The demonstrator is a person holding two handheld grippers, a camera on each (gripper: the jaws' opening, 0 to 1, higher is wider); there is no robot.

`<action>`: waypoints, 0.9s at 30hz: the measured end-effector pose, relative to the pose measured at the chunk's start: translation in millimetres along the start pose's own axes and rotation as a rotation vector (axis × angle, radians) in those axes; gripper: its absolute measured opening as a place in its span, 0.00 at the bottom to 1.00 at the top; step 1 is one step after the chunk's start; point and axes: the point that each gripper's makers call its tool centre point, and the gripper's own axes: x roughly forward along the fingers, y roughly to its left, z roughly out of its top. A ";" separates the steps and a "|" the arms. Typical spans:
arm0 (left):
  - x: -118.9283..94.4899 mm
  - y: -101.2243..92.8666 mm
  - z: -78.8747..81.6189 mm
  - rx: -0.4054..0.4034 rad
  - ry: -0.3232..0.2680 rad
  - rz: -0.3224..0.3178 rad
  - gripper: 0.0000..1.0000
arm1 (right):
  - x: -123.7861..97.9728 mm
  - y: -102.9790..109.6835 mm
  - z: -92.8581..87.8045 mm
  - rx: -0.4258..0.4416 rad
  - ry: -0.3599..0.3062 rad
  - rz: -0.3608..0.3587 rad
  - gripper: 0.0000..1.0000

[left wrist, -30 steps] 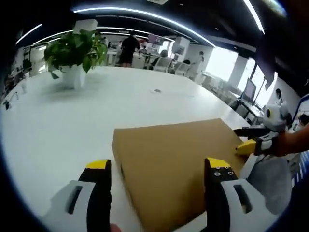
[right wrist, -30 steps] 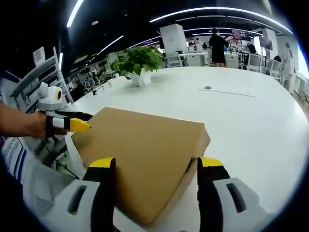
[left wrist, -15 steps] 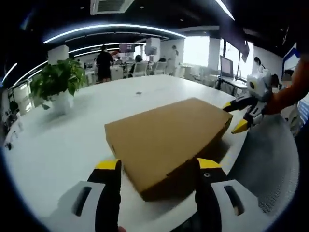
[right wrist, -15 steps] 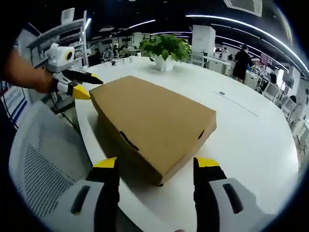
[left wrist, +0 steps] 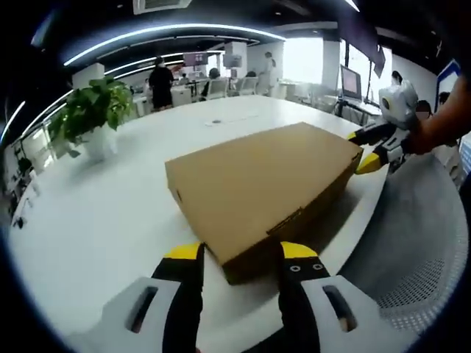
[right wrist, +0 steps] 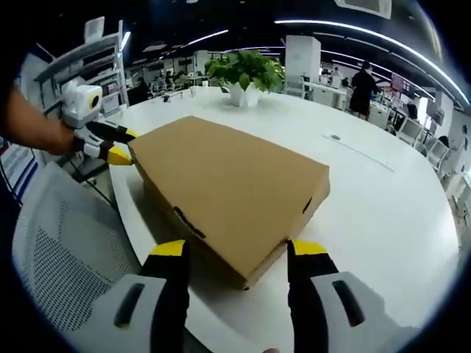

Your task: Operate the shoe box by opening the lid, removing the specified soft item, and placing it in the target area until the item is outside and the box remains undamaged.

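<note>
A brown cardboard shoe box (left wrist: 257, 187) lies flat on the white table with its lid shut. In the left gripper view, my left gripper (left wrist: 241, 254) is open, its yellow-tipped jaws on either side of the box's near corner. At the far right corner is the right gripper (left wrist: 374, 148), held by a hand. In the right gripper view the box (right wrist: 228, 180) again lies ahead, and my right gripper (right wrist: 238, 248) is open astride its near corner. The left gripper (right wrist: 103, 143) rests by the box's far left corner. What is inside the box is hidden.
A potted green plant (left wrist: 92, 114) (right wrist: 244, 73) stands further back on the round white table (left wrist: 88, 213). A grey mesh chair (right wrist: 55, 272) (left wrist: 419, 250) sits at the table's edge below the box. People and desks fill the background.
Both views have drawn a little closer to the box corners. The left gripper's jaws have narrowed slightly. The box has not moved and its lid stays shut.
</note>
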 end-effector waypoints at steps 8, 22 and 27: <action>-0.6 -1.4 0.1 -0.003 0.000 0.000 0.37 | -0.1 1.8 0.3 -0.008 0.009 0.000 0.48; -18.0 -3.1 19.1 -0.053 -0.041 0.008 0.37 | -17.4 4.1 19.6 0.003 -0.021 -0.005 0.47; -25.9 -3.5 32.5 -0.064 -0.065 0.004 0.37 | -25.3 5.2 29.8 -0.010 -0.050 -0.009 0.48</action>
